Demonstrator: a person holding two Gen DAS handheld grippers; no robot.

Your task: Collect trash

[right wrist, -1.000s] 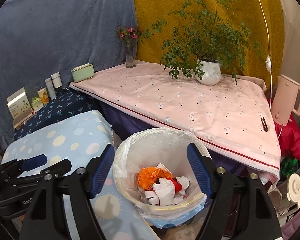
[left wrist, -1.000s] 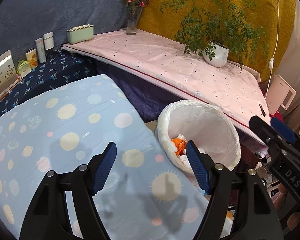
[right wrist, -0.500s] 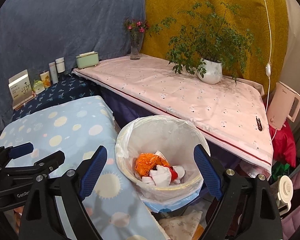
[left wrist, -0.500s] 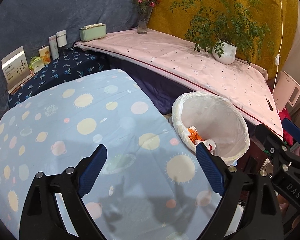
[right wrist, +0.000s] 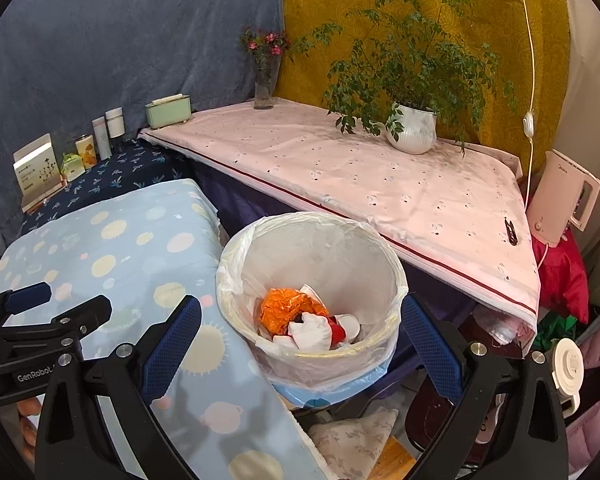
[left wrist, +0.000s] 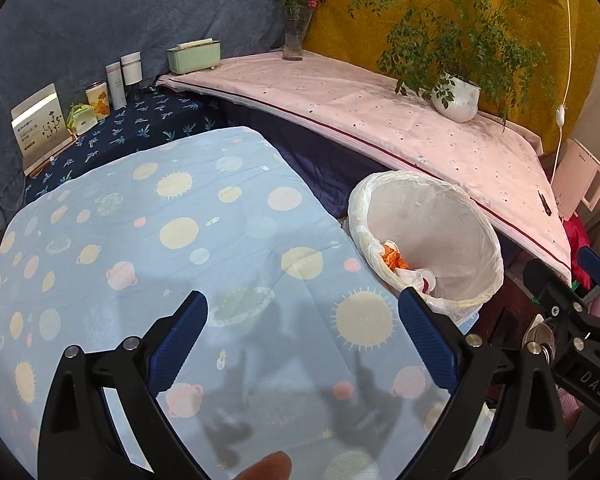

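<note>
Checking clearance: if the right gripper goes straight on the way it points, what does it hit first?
Probably the trash bin: the open right gripper frames its lined rim, with the orange wrapper inside. Depth is unclear, so it might enter the opening rather than strike the near rim.

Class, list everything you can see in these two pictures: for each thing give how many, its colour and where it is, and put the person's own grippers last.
Bin: one, white liner, between blue and pink tables.
Trash: orange wad plus white and red scraps, inside bin.
Blue cloth: one, light blue with planets, near table.
Pink cloth: one, far table.
Potted plant: one, green in white pot, on pink cloth.
Flower vase: one, clear, red flowers, far corner.
Green box: one, mint, beside vase.
Kettle: one, pale pink, right edge.
Left gripper: open, empty, over blue cloth.
Right gripper: open, empty, over bin.
</note>
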